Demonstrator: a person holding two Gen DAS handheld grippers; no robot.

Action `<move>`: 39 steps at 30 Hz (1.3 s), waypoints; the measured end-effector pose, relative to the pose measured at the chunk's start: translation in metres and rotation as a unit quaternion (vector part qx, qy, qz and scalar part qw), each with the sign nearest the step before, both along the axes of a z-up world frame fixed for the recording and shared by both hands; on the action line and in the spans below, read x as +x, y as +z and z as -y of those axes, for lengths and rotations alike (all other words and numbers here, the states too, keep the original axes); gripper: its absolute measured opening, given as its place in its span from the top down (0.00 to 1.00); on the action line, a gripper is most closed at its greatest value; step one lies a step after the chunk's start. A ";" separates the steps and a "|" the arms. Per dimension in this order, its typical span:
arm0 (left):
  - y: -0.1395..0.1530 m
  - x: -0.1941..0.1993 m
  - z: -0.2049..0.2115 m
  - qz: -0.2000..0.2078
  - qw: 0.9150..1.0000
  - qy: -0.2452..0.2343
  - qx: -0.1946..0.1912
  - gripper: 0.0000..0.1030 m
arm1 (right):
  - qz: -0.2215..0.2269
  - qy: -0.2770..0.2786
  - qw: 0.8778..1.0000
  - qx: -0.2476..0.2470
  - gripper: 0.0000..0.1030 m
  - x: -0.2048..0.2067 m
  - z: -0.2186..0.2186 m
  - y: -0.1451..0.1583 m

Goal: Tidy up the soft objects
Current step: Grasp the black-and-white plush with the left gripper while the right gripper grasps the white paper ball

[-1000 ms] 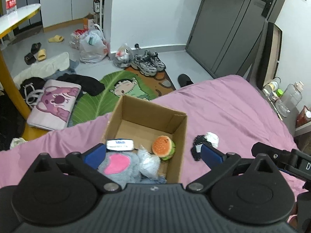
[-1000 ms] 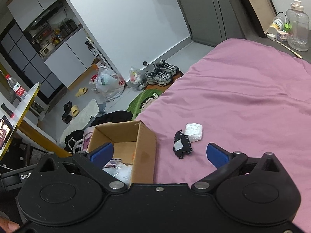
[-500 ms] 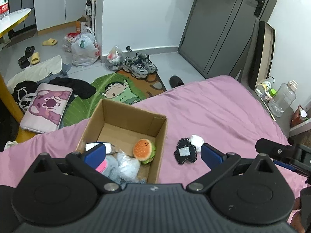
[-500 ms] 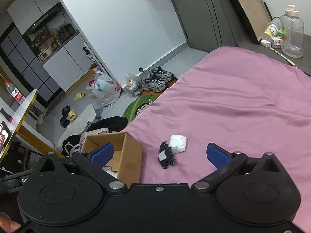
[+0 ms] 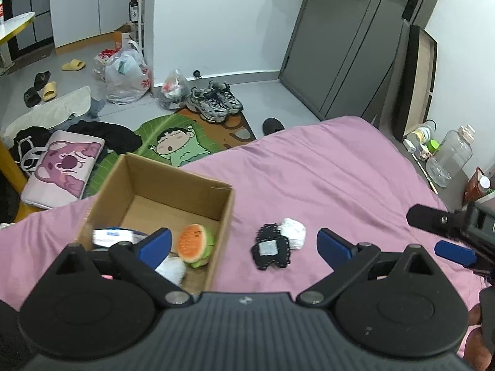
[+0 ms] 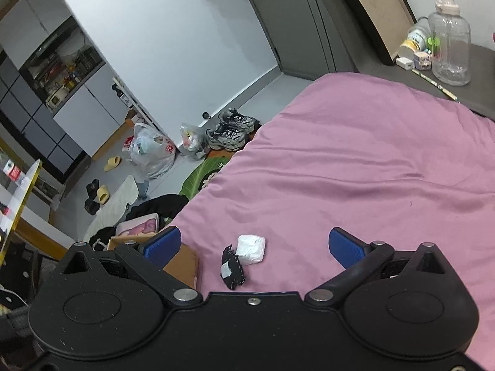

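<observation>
1. Far left on the pink bed (image 5: 324,167) stands the box (image 5: 227,216), open at the top. We see a burger toy (image 5: 195,242) inside against its right wall, with a clear bag (image 5: 171,270) and a labelled white item (image 5: 113,235) beside it; much of the interior is hidden behind our left gripper (image 5: 244,244).

2. Our left gripper is spread wide and carries nothing. Its left finger hangs over the box and its right finger over the bed, so it straddles the box's right wall. If we drop straight down from here, we judge that the left finger could catch that wall and shove or tip the box.

3. Just right of the box lie the two things not yet put away: a black toy (image 5: 272,250) with a grey patch, and a white wad (image 5: 292,228) touching its upper right edge. Because they touch, a pinch on one may drag or flick the other, perhaps off towards the box side or along the bed.

4. Our right gripper (image 6: 253,244) is also spread wide and empty, with both items lying between its fingers in its own view. Both grippers point at the same pair, so they could collide if we reach together.

5. Both items look thin and limp; a shallow close may pinch the sheet instead.
</observation>
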State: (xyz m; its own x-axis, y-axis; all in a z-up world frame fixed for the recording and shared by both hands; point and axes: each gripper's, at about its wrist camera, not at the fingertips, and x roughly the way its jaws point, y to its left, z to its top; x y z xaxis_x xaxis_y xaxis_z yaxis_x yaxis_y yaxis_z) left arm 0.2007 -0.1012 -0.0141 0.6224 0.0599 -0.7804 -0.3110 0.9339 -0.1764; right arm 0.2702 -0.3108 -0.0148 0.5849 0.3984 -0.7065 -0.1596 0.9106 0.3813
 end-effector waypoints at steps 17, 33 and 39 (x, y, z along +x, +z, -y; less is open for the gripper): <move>-0.064 0.041 0.040 -0.057 0.998 -0.007 -0.010 0.28 | -0.058 0.000 0.997 0.055 0.01 0.026 0.022 -0.047; -0.117 0.077 0.054 -0.111 0.994 0.001 -0.002 0.31 | -0.112 0.016 0.991 0.070 0.04 0.051 0.011 -0.085; -0.132 0.082 0.056 -0.122 0.992 0.009 0.005 0.35 | -0.132 0.010 0.988 0.083 0.06 0.060 0.008 -0.101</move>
State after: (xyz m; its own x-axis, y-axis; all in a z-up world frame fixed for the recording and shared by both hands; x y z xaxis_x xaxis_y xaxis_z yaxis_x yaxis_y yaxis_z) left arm 0.2825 -0.1569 -0.1457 0.4136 0.0765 -0.9072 -0.3592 0.9294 -0.0853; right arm 0.3306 -0.3186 -0.1153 0.3799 0.5317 -0.7570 -0.0523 0.8293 0.5563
